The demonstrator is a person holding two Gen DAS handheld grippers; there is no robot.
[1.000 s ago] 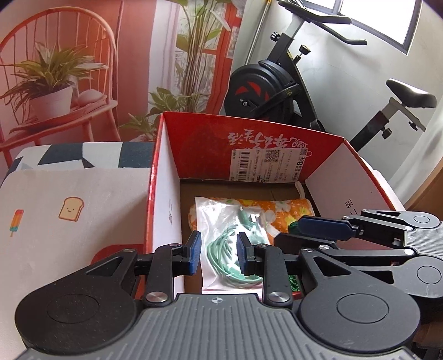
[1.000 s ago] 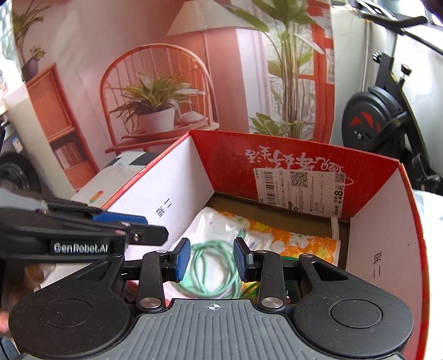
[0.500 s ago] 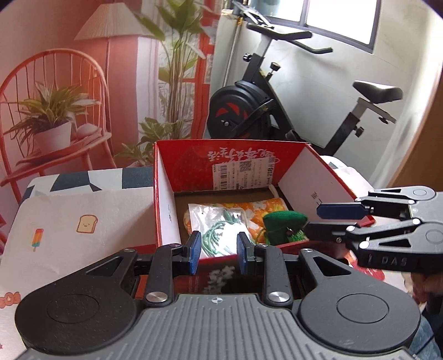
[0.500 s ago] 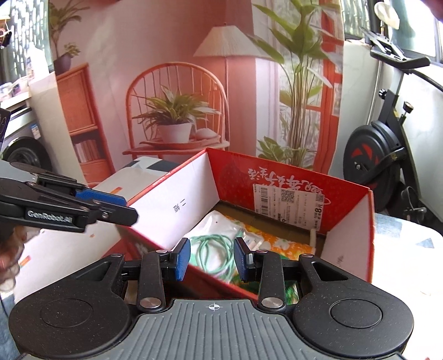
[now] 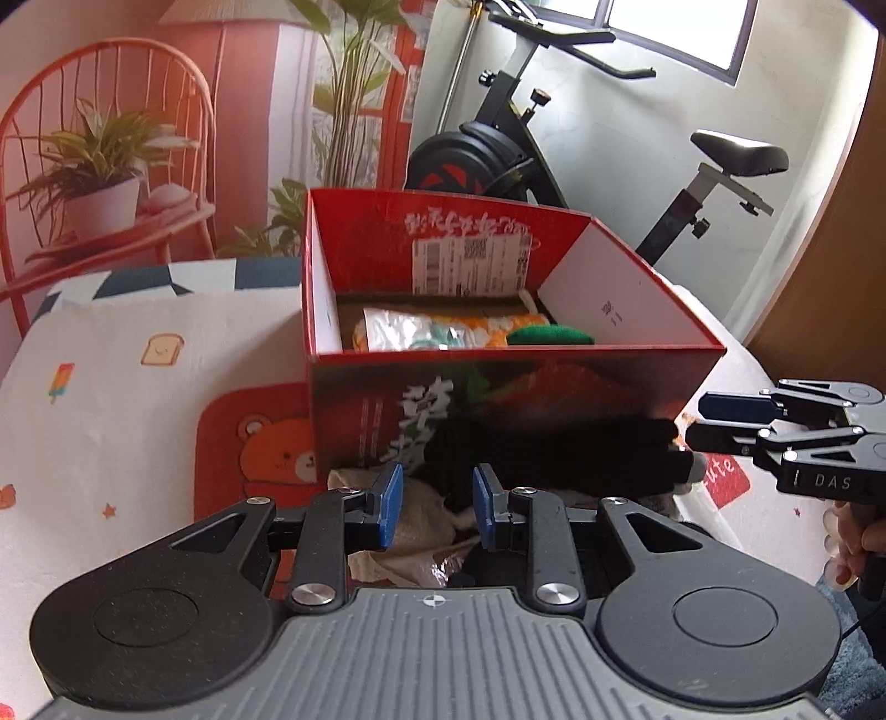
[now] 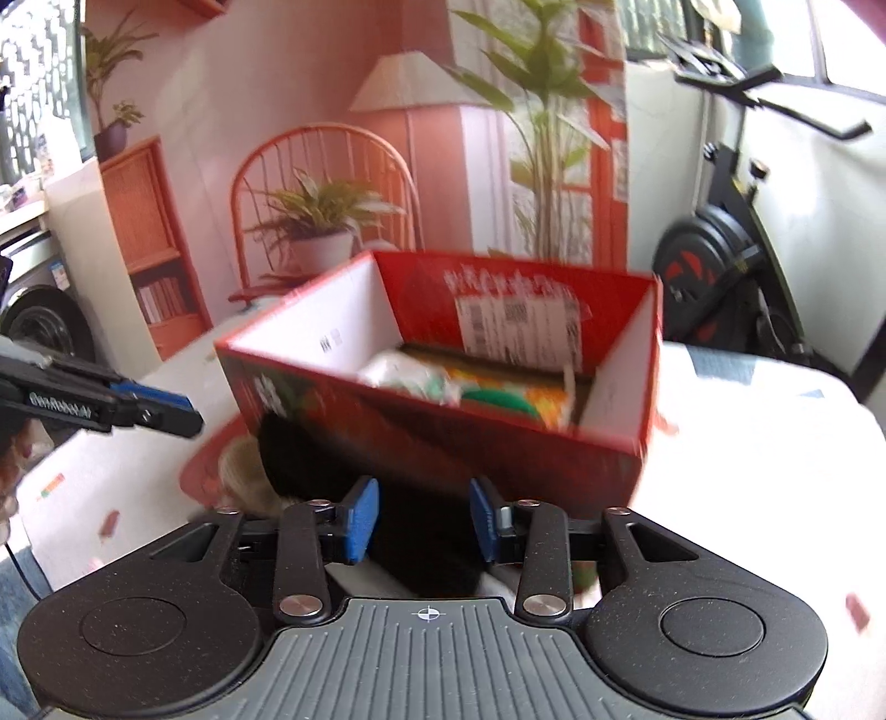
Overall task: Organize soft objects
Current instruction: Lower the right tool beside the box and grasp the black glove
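My left tongs (image 5: 434, 512) stand part open with nothing between the blue pads, above a beige crumpled soft item (image 5: 426, 518). My right tongs (image 6: 423, 518) are likewise part open and hold nothing, over a black fuzzy soft item (image 6: 332, 471) lying against the near wall of the red open cardboard box (image 5: 554, 382). Inside the box: a clear bag with green cord (image 5: 412, 332), an orange floral cloth (image 5: 498, 324), a green plush piece (image 5: 551, 335). All rest on the desk (image 5: 111, 399), covered in a white printed cloth.

— What sort of place is this?
— A home: an exercise bike (image 5: 526, 149) stands by a window (image 5: 675, 27).
— Anything else?
— A printed backdrop (image 6: 387, 166) of chair and plants hangs behind, and a cartoon-patterned cloth (image 5: 111, 399) covers the counter.
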